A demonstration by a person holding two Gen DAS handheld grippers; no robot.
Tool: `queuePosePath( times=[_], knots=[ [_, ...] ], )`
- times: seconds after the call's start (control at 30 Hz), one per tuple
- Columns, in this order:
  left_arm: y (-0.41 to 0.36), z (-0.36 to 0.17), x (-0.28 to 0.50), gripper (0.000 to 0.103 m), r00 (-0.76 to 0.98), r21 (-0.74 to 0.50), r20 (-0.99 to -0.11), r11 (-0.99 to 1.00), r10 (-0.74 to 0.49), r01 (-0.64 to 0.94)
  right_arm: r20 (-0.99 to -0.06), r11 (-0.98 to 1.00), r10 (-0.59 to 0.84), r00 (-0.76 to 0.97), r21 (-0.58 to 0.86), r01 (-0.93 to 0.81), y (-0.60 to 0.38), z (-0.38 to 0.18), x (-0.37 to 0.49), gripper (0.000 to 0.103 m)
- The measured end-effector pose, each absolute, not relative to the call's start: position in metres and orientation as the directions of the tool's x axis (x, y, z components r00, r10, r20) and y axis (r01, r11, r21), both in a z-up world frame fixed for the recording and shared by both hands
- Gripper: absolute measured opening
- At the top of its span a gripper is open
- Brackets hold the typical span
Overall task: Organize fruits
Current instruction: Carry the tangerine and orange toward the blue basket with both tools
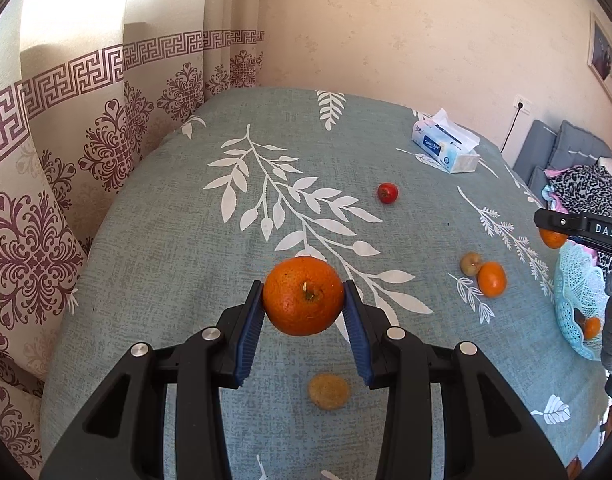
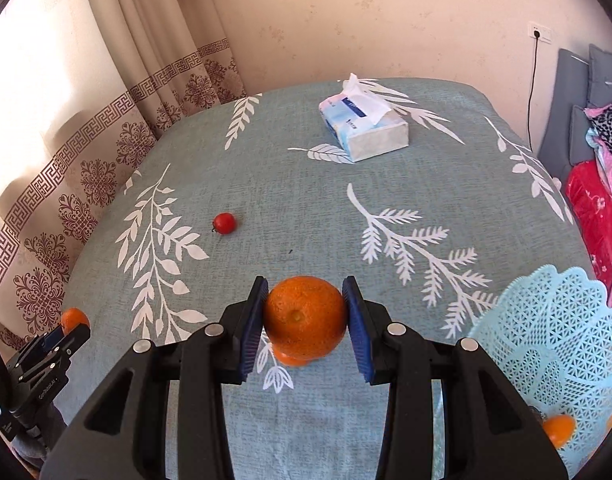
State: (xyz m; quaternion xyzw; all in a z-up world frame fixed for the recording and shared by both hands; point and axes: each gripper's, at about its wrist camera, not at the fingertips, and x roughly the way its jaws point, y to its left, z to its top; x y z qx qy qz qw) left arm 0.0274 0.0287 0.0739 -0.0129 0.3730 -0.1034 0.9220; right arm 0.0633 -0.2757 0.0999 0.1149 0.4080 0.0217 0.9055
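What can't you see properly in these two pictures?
- Basket: the right wrist view's edge cuts off its right side, so its full contents stay unknown; one orange shows inside.
- Orange on the cloth: in the right wrist view, mostly hidden behind the orange held in the right gripper.
- Tissue pack: its small print is too tiny to read in the left wrist view.
- Yellowish fruit: blurred, kind unclear.

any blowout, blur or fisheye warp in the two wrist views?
Left wrist: curtain blown out top left, table edge bowed, held orange sharp. Right wrist: window side overexposed, dark corner vignette, tissue pack and held orange crisp; no motion blur.
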Motion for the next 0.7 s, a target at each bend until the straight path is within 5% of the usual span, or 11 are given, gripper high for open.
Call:
queuePosePath(
  times=[0.7],
  knots=[
    [-0.012,0.062,0.008,0.04,0.669,-0.062,-0.704,0.959,-0.239,0.277,-0.725,0.919,0.043,0.688,0.298,0.257,-0.368,0.072,-0.029,0.04]
  ],
)
